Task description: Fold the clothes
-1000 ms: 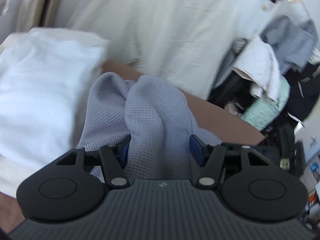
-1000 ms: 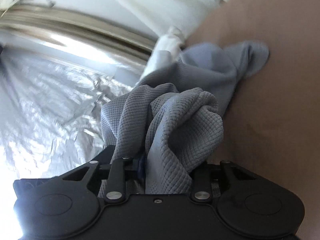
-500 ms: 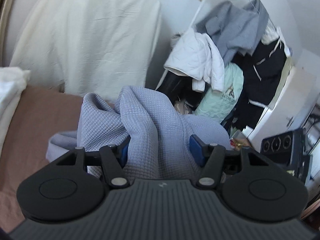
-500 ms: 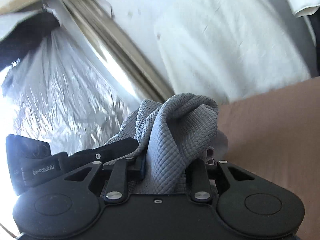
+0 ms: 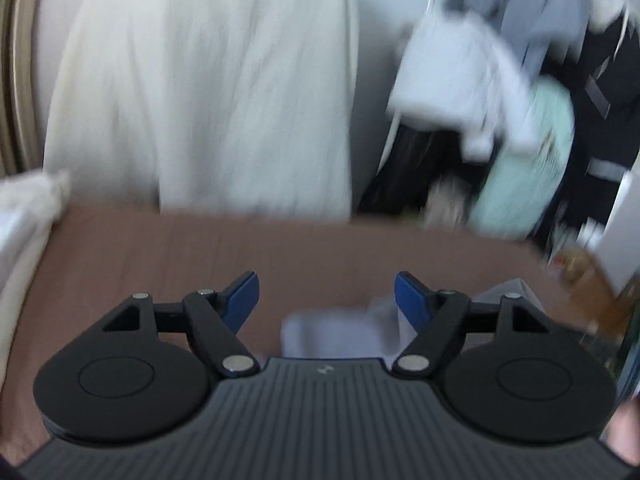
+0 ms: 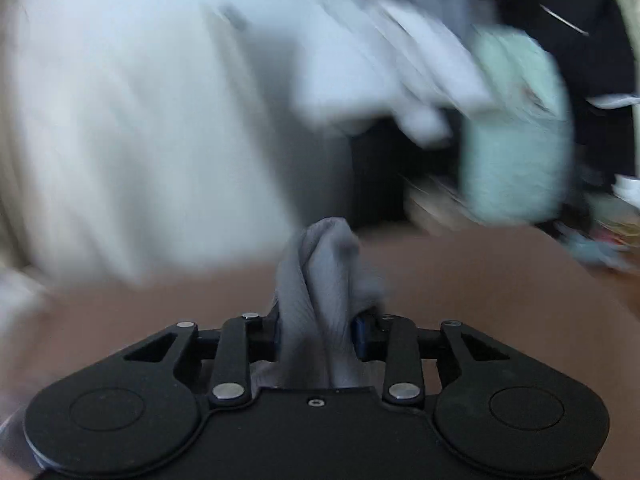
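Note:
The grey waffle-knit garment [image 6: 320,264] stands bunched between the pads of my right gripper [image 6: 318,316], which grips it above the brown surface [image 6: 480,280]; its jaws are easing open. In the left wrist view my left gripper [image 5: 326,286] is open and still widening, its blue pads [image 5: 244,292] well apart with nothing pressed between them. A pale grey part of the garment [image 5: 340,332] lies low on the brown surface [image 5: 320,240], close under the gripper's body. Both views are blurred by motion.
A cream sheet [image 5: 220,100] hangs behind the brown surface. Right of it is a rack heaped with white, mint and dark clothes [image 5: 520,140]. A white folded pile [image 5: 24,208] sits at the left edge.
The left gripper has let go of the grey garment and opened wide; the cloth dropped below it. Both views swung round toward the sheet and the rack. The right gripper keeps its hold.

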The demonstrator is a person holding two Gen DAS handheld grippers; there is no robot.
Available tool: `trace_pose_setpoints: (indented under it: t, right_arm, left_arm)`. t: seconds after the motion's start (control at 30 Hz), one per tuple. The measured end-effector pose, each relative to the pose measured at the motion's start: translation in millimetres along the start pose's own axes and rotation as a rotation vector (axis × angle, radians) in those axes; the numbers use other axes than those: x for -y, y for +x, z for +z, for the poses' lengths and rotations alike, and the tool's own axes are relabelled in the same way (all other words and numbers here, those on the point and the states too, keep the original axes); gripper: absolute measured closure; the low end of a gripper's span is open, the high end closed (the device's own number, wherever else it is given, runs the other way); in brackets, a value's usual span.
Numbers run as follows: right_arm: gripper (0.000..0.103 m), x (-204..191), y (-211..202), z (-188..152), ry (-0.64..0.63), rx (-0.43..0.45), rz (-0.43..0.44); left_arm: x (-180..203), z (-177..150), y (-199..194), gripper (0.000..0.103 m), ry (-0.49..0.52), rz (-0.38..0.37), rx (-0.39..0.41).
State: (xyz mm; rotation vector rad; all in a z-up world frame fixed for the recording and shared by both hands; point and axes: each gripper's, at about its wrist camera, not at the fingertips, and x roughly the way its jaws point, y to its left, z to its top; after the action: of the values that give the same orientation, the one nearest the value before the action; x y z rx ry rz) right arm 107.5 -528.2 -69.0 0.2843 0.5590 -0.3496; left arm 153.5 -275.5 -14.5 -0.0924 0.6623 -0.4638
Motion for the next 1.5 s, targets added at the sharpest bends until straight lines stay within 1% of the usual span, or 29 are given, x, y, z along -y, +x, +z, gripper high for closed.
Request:
trace_pose_setpoints:
  t: [0.03, 0.07, 0.1, 0.17, 0.2, 0.23, 0.27, 0.3, 0.37, 0.47, 0.57, 0.6, 0.63, 0.67, 0.73, 0.77, 0.8, 0.83, 0.87, 0.9, 0.93, 1.0, 1.03, 1.07, 1.17, 1.23, 1.3, 1.43, 1.5]
  right_arm:
    - [0.065, 14, 9, -4, 0.061, -0.055, 0.012]
    - [0.065, 27, 15, -7, 0.127, -0.094, 0.054]
    - [0.065, 40, 19, -6, 0.21, -0.123, 0.127]
    - [0.06, 54, 20, -8, 0.345, -0.135, 0.257]
    - [0.055, 57, 21, -8, 0.396, -0.13, 0.314]
    - [0.052, 59, 22, -8, 0.435, -0.127, 0.368]
    - [0.051, 57, 23, -7, 0.456, -0.133, 0.416]
    - [0.048, 47, 26, -7, 0.454, -0.161, 0.462]
    - [0.043, 26, 36, -14, 0.418, -0.24, 0.547]
    - [0.04, 3, 44, -19, 0.344, -0.321, 0.576]
    - [0.03, -14, 53, -26, 0.312, -0.356, 0.558]
    - [0.024, -18, 61, -24, 0.3, -0.37, 0.536]
    - [0.021, -19, 69, -25, 0.285, -0.388, 0.509]
    - [0.021, -19, 72, -31, 0.27, -0.403, 0.482]
    - [0.021, -18, 75, -48, 0.243, -0.426, 0.433]
    - [0.022, -19, 77, -53, 0.235, -0.417, 0.427]
    - [0.032, -23, 77, -54, 0.216, -0.395, 0.43]
    - [0.065, -30, 76, -54, 0.187, -0.374, 0.43]
    - [0.082, -36, 75, -55, 0.157, -0.353, 0.431]
    - [0.088, -43, 75, -55, 0.128, -0.331, 0.431]
    - [0.09, -44, 72, -55, 0.163, -0.314, 0.438]
    - [0.093, -33, 60, -54, 0.315, -0.269, 0.49]
    - [0.093, -27, 50, -51, 0.35, -0.234, 0.486]
    - [0.093, -21, 39, -47, 0.361, -0.197, 0.462]
    - [0.093, -1, -6, -27, 0.316, -0.055, 0.361]
    - [0.094, 14, -33, -19, 0.298, 0.021, 0.293]
    - [0.094, 28, -56, -13, 0.291, 0.09, 0.224]
    - [0.094, 41, -83, -6, 0.271, 0.181, 0.124]
    - [0.094, 42, -91, -5, 0.242, 0.223, 0.083]
  left_arm:
    - [-1, -9, 10, 0.029, 0.005, 0.005, -0.04]
    - [-2, -19, 20, 0.029, 0.01, 0.009, -0.081]
    - [-4, -29, 27, 0.029, 0.004, 0.009, -0.118]
    - [-8, -44, 37, 0.029, -0.003, 0.02, -0.148]
    - [-10, -51, 41, 0.029, -0.006, 0.026, -0.162]
    - [-12, -58, 46, 0.029, -0.01, 0.033, -0.176]
    - [-14, -63, 47, 0.028, -0.003, 0.043, -0.18]
    - [-16, -67, 47, 0.028, 0.006, 0.054, -0.184]
    - [-19, -76, 48, 0.025, 0.023, 0.075, -0.19]
    - [-29, -87, 50, 0.023, 0.032, 0.072, -0.207]
    - [-38, -104, 54, 0.023, 0.052, 0.041, -0.257]
    - [-38, -107, 59, 0.029, 0.09, 0.06, -0.266]
    - [-37, -109, 64, 0.051, 0.131, 0.084, -0.274]
    - [-37, -112, 69, 0.066, 0.173, 0.107, -0.281]
    - [-37, -103, 61, 0.09, 0.16, 0.08, -0.284]
    - [-35, -97, 52, 0.091, 0.165, 0.079, -0.268]
    - [-31, -90, 42, 0.092, 0.199, 0.107, -0.227]
    - [-27, -84, 32, 0.092, 0.236, 0.138, -0.184]
    - [-24, -78, 22, 0.093, 0.261, 0.18, -0.14]
    - [-26, -70, 12, 0.093, 0.247, 0.206, -0.11]
    - [-29, -62, 2, 0.093, 0.228, 0.23, -0.082]
    - [-44, -50, -15, 0.093, 0.131, 0.25, -0.064]
    - [-50, -48, -23, 0.093, 0.11, 0.267, -0.052]
    - [-56, -46, -30, 0.093, 0.093, 0.284, -0.039]
    - [-72, -51, -55, 0.093, 0.059, 0.319, 0.012]
    - [-81, -57, -74, 0.093, 0.026, 0.32, 0.048]
    - [-87, -62, -89, 0.093, 0.02, 0.325, 0.08]
    - [-92, -66, -123, 0.093, 0.061, 0.347, 0.156]
    - [-102, -61, -139, 0.093, 0.045, 0.353, 0.177]
